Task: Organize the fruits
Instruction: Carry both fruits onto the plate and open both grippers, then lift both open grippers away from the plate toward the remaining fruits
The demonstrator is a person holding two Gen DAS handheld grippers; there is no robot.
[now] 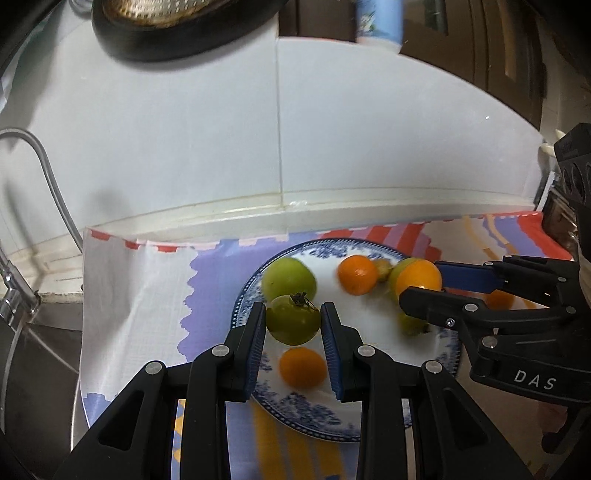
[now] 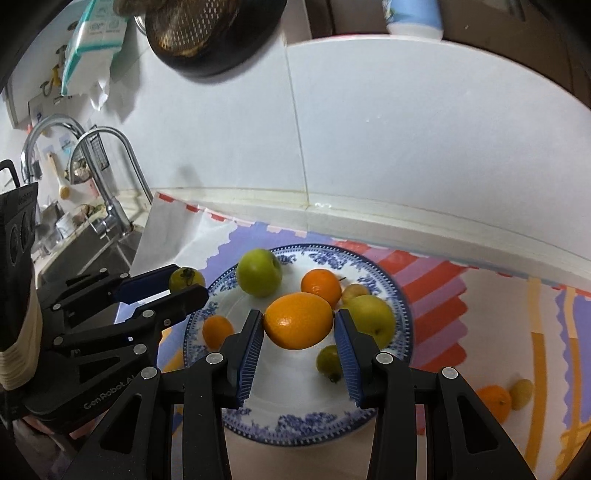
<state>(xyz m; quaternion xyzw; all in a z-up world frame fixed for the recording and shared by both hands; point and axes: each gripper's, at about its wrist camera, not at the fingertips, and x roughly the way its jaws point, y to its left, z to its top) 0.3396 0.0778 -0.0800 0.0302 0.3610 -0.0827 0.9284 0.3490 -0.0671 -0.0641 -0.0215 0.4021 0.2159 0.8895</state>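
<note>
A blue-and-white plate [image 1: 325,417] [image 2: 388,288] lies on a patterned cloth and bears several fruits. My left gripper [image 1: 293,319] is shut on a green tomato [image 1: 293,321], held above the plate's left edge; it also shows in the right wrist view [image 2: 186,278]. My right gripper [image 2: 299,326] is shut on a large orange [image 2: 299,321], held over the plate's middle; the orange also shows in the left wrist view [image 1: 419,278]. A green apple [image 2: 258,273], a small orange [image 2: 320,286] and another small orange [image 2: 217,331] lie on the plate.
An orange [image 2: 493,402] and a yellowish fruit [image 2: 521,393] lie on the cloth [image 2: 480,332] right of the plate. A sink with taps [image 2: 107,192] is to the left. A white tiled wall [image 1: 332,147] stands behind, with a black strainer [image 2: 207,33] hanging above.
</note>
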